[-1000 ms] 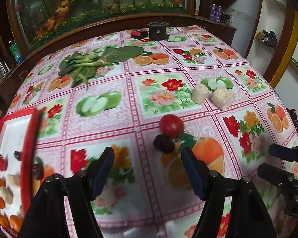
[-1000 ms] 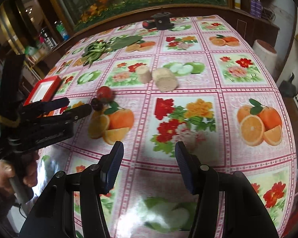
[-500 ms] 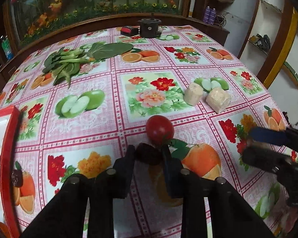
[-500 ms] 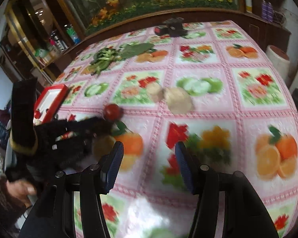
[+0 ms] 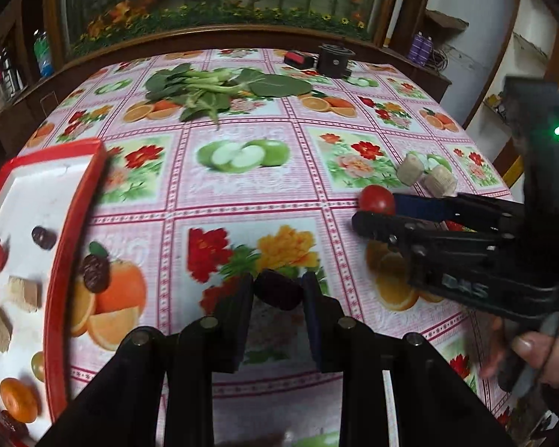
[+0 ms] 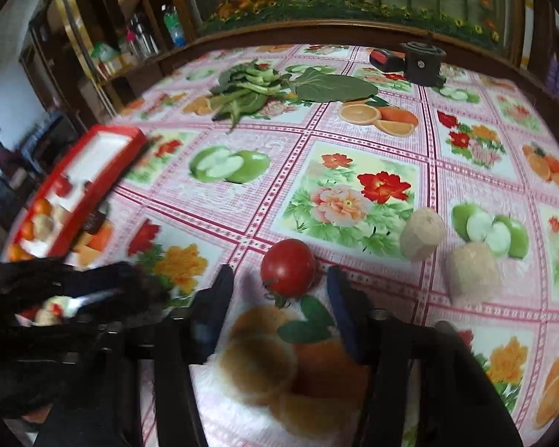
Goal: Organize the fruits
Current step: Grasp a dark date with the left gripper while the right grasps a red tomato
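My left gripper (image 5: pixel 277 290) is shut on a dark red date (image 5: pixel 279 292) and holds it above the tablecloth. A red-rimmed white tray (image 5: pixel 76 219) at the left holds small oranges, dates, a cherry tomato and pale chunks. Another date (image 5: pixel 95 273) lies on the cloth just outside the tray's rim. My right gripper (image 6: pixel 279 287) is open, its jaws standing either side of a red tomato (image 6: pixel 289 272) on the cloth; it also shows in the left wrist view (image 5: pixel 372 210). Two pale round chunks (image 6: pixel 423 238) lie to the right of the tomato.
A bunch of leafy greens (image 5: pixel 205 89) lies at the far side of the table. A black round object (image 5: pixel 333 61) and a small red-black box (image 5: pixel 298 59) stand at the far edge. A wooden ledge and shelves ring the table.
My left gripper has lifted the date and carried it left toward the tray. My right gripper has moved in to the tomato, jaws now either side of it.
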A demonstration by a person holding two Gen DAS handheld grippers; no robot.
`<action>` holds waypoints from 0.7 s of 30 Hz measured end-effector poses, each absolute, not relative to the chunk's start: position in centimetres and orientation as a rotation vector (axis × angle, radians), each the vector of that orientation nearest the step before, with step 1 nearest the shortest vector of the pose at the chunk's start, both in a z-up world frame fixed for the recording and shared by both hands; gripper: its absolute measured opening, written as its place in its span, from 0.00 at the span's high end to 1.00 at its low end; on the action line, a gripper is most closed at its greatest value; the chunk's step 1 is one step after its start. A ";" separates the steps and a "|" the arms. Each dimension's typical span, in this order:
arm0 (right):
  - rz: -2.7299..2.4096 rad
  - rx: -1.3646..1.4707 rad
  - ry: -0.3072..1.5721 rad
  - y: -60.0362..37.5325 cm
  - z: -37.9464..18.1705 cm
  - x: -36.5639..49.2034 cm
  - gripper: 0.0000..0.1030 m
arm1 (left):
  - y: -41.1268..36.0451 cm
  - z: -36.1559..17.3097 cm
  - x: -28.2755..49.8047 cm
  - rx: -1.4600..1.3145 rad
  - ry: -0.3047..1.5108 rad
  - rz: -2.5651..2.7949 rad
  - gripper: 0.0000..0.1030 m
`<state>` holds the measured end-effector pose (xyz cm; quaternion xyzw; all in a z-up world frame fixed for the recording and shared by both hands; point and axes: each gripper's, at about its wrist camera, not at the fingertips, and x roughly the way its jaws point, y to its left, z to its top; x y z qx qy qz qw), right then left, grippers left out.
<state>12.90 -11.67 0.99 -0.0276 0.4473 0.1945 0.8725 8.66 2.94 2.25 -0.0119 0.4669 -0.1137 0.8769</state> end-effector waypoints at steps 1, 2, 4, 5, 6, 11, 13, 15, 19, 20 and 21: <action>0.391 -0.092 0.932 -11.3 0.8 13.0 0.70 | 3.3 2.2 8.6 -0.031 0.974 -0.235 0.71; 0.380 -0.114 0.919 -11.1 0.9 12.9 0.71 | 3.6 2.2 8.6 -0.038 0.975 -0.236 0.71; 0.375 -0.112 0.919 -11.1 0.9 13.0 0.72 | 4.1 2.2 8.5 -0.055 0.980 -0.241 0.71; 0.373 -0.104 0.921 -11.2 0.9 13.0 0.72 | 4.2 2.1 8.5 -0.058 0.982 -0.242 0.71; 0.371 -0.100 0.922 -11.3 0.9 13.0 0.72 | 4.4 2.1 8.4 -0.059 0.982 -0.245 0.71; 0.374 -0.050 0.910 -11.8 1.7 11.5 0.72 | 4.7 2.1 7.9 -0.057 0.989 -0.267 0.71; 0.375 -0.033 0.909 -12.0 2.2 10.6 0.72 | 5.0 2.2 7.6 -0.063 0.988 -0.281 0.71; 0.378 -0.027 0.915 -11.8 2.4 9.9 0.71 | 5.2 2.4 7.2 -0.067 0.985 -0.297 0.71; 0.388 -0.060 0.924 -10.5 2.4 8.2 0.71 | 5.7 2.7 6.6 -0.065 0.983 -0.312 0.71; 0.389 -0.068 0.925 -10.1 2.4 7.9 0.71 | 5.8 2.7 6.6 -0.065 0.982 -0.312 0.71; 0.390 -0.073 0.926 -9.6 2.4 7.8 0.71 | 6.1 2.8 6.6 -0.070 0.982 -0.316 0.71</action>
